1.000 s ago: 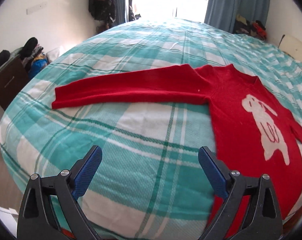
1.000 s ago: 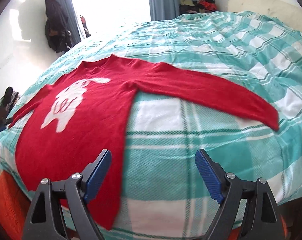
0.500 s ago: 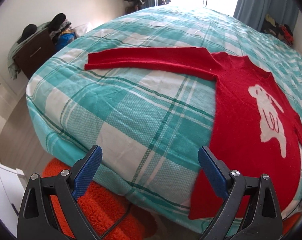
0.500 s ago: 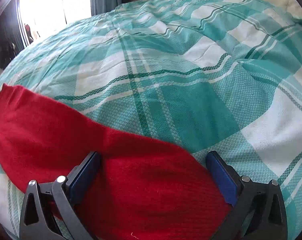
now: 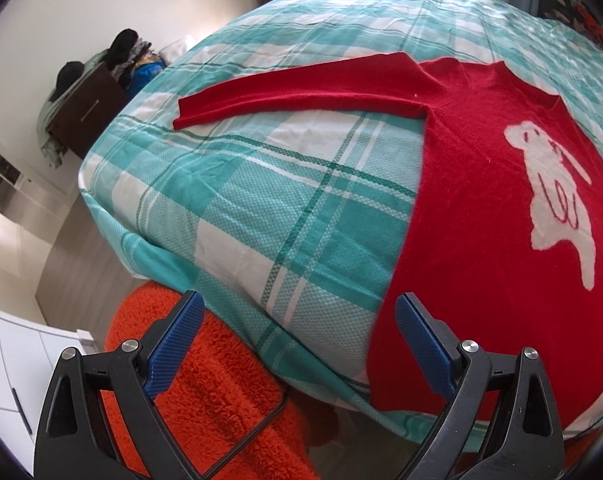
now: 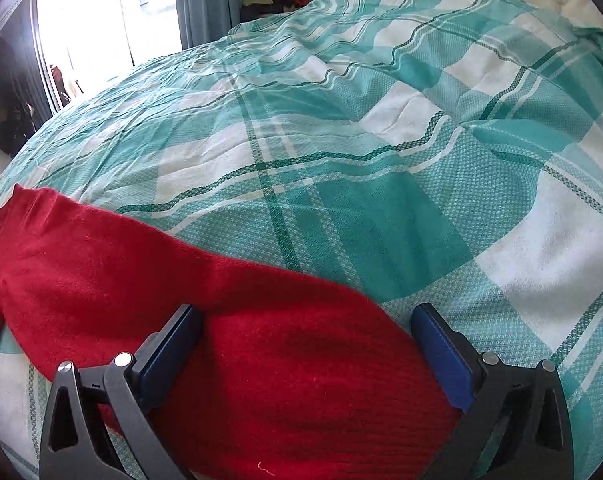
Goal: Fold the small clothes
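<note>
While spread flat on checked bedcover, red sweater, white animal motif

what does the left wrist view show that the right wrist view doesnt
Only the left wrist view shows the sweater's white animal design, one full sleeve stretched across the bed, the orange shaggy rug below the bed edge, a dark cabinet heaped with clothes, and the open left tool clear of the fabric.

Only the right wrist view shows the open right tool straddling the other sleeve's end, and the window.

Both show the red sweater on the teal plaid bedspread.
</note>
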